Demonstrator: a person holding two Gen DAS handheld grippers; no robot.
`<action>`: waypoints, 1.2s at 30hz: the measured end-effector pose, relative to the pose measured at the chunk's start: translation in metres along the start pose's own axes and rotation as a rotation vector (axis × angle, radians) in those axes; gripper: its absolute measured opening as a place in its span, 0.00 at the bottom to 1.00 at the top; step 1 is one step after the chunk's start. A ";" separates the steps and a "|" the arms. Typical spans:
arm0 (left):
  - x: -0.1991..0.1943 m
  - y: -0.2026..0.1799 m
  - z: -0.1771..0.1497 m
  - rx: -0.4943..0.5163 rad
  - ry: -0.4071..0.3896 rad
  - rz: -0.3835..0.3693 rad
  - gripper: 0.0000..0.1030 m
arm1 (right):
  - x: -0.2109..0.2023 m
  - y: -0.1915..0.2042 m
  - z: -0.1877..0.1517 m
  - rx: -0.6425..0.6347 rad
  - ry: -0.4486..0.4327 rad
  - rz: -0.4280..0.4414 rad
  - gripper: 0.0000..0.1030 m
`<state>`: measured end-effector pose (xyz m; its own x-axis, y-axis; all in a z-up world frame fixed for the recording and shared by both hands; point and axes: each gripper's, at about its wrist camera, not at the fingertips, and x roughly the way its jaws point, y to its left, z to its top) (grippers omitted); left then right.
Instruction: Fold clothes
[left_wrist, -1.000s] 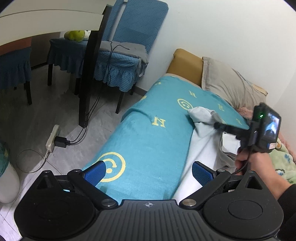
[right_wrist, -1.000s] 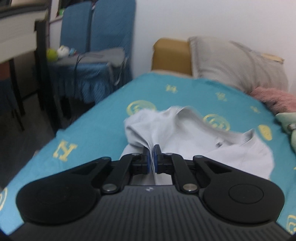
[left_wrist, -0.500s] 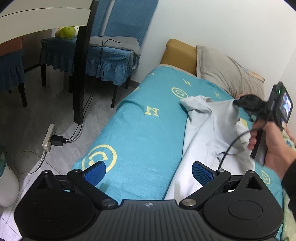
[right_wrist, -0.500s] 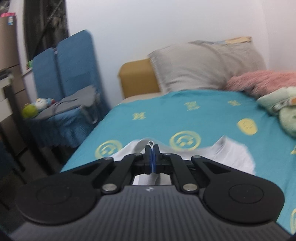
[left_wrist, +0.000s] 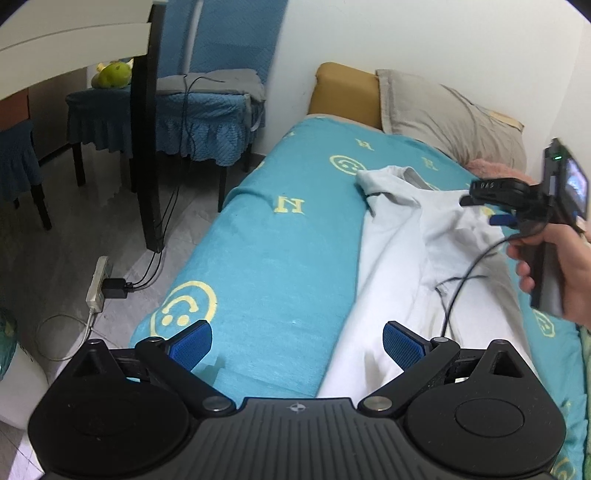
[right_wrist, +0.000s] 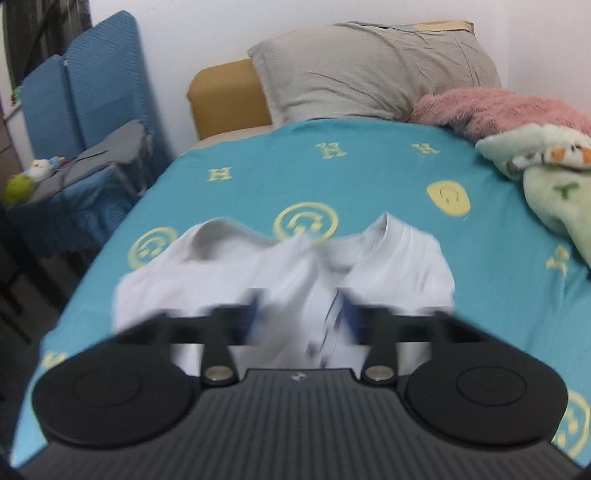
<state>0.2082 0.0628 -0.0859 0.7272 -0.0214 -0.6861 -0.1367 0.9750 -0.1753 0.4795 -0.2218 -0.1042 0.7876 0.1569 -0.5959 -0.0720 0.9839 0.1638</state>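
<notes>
A white shirt (left_wrist: 413, 258) lies crumpled on the teal bedspread (left_wrist: 266, 251), its collar end toward the pillows. It also shows in the right wrist view (right_wrist: 258, 273). My left gripper (left_wrist: 297, 341) is open and empty over the bed's near edge, beside the shirt's lower part. My right gripper (right_wrist: 299, 321) is open just above the shirt's middle, with the cloth loose between the blurred fingers. It also shows in the left wrist view (left_wrist: 495, 210), held in a hand at the right.
A grey pillow (right_wrist: 373, 70) and pink fluffy blanket (right_wrist: 498, 110) lie at the bed head. A green plush blanket (right_wrist: 554, 184) is at the right. Blue-covered chairs (left_wrist: 207, 107), a dark table leg (left_wrist: 147, 147) and a power strip (left_wrist: 98, 284) stand left of the bed.
My right gripper carried the shirt's edge up the bed, then opened and let it drop. The shirt now lies spread further toward the pillows. My left gripper stayed open.
</notes>
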 end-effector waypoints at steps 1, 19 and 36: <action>-0.002 -0.003 -0.001 0.014 -0.006 -0.001 0.97 | -0.017 0.003 -0.005 -0.003 -0.004 0.017 0.70; -0.072 -0.003 -0.027 0.101 0.064 -0.094 0.93 | -0.324 -0.017 -0.178 0.135 0.064 0.108 0.71; -0.069 0.014 -0.061 0.051 0.387 -0.094 0.68 | -0.315 -0.066 -0.197 0.498 0.117 0.281 0.72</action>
<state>0.1156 0.0642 -0.0838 0.4263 -0.1831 -0.8859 -0.0410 0.9744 -0.2211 0.1153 -0.3194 -0.0819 0.7053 0.4419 -0.5543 0.0502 0.7488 0.6609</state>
